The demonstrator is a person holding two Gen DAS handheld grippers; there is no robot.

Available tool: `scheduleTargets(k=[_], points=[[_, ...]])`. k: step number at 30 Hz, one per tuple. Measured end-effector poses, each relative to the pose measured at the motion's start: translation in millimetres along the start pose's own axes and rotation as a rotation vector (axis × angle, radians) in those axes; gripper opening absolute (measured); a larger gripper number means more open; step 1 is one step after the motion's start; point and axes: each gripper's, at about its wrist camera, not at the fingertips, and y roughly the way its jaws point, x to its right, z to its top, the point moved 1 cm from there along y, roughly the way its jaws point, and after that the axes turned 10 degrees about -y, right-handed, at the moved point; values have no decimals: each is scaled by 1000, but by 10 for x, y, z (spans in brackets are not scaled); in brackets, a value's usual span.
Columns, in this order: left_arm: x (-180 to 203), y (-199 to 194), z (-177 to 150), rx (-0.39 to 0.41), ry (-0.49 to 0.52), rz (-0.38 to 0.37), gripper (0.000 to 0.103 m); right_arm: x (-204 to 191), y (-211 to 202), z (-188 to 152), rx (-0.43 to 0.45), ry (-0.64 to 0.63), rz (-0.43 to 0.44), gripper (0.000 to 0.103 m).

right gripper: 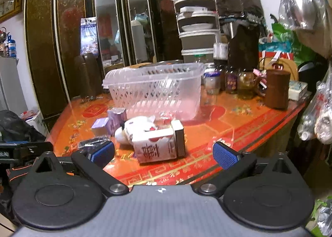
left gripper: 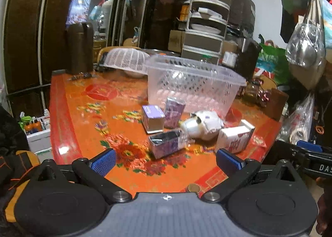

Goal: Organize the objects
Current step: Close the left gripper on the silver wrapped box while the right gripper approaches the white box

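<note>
A clear plastic basket (left gripper: 193, 85) (right gripper: 157, 91) stands empty on the orange floral table (left gripper: 87, 116) (right gripper: 224, 125). In front of it lie several small items: a purple box on its side (left gripper: 153, 118), an upright purple carton (left gripper: 174, 114) (right gripper: 117, 119), a wrapped purple-and-silver box (left gripper: 166, 145), a white toy (left gripper: 202, 125) (right gripper: 139, 127) and a white box with red characters (left gripper: 235, 139) (right gripper: 159, 143). My left gripper (left gripper: 165, 161) is open, just short of the wrapped box. My right gripper (right gripper: 164, 154) is open, with the white box near its jaws.
A white mesh food cover (left gripper: 124, 59) lies at the table's back. Jars (right gripper: 230, 81) and a brown mug (right gripper: 277, 89) stand right of the basket. A stacked food carrier (left gripper: 207, 21) and dark cabinets (right gripper: 68, 35) rise behind. Bags (left gripper: 305, 48) hang at right.
</note>
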Motion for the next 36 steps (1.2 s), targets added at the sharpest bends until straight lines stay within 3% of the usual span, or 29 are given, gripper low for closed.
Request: scheduleTargets(k=[5,8,12,24,34,36], points=[[72,298,-37,-2,72,23,102,59,52,-192,6,36,71,103],[78,508,-22,-32,101,38,95,77,161,-268,11,63,93,103],[-14,685,23,-59,55,22,94,29,327,-327,-8,53,90,100],[-33,1025,146,-97,56,-20,94,-79,774,-316,-41,-30,87,86],[-71,1142,120,-140,56,-40,94,-39,905,-299,-41,-38,59,86],[-60,1184,127,-160,59,-53,90,-37,893,-299,-37,-40,59,86]])
